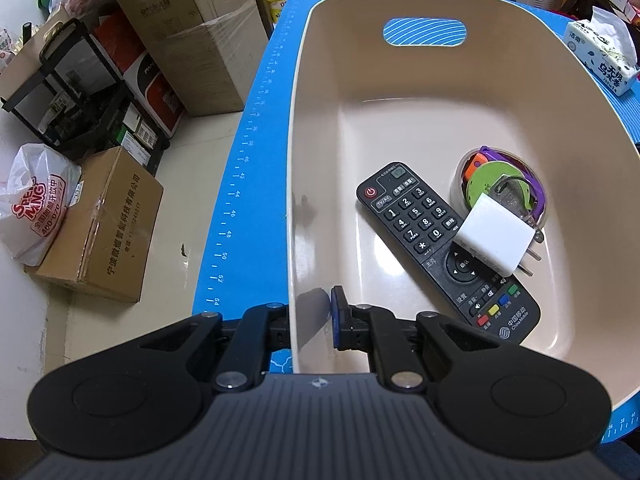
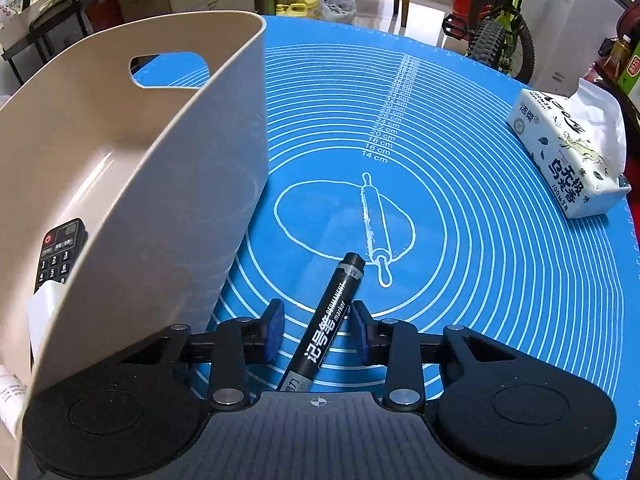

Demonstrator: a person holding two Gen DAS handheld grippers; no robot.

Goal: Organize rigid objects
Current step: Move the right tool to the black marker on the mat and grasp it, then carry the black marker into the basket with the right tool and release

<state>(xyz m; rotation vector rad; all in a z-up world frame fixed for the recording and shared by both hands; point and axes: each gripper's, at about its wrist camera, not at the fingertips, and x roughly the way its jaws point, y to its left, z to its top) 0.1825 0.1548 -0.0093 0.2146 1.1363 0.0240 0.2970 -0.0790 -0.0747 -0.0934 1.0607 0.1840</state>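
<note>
A beige plastic bin (image 1: 400,120) stands on the blue mat (image 2: 460,160). Inside it lie a black remote (image 1: 432,240), a white charger plug (image 1: 494,240) and a round clear case with purple and green parts (image 1: 500,184). My left gripper (image 1: 308,316) straddles the bin's near-left wall, one finger inside and one outside, shut on the wall. The bin (image 2: 160,160) fills the left of the right wrist view. My right gripper (image 2: 316,328) is open around a black permanent marker (image 2: 332,312) lying on the mat; the right pad (image 2: 360,328) sits close to it, the left stands apart.
A white tissue pack (image 2: 572,152) lies at the mat's far right; it also shows in the left wrist view (image 1: 600,56). Cardboard boxes (image 1: 104,224), a black rack and a plastic bag stand on the floor left of the table. A bicycle (image 2: 496,28) stands behind the table.
</note>
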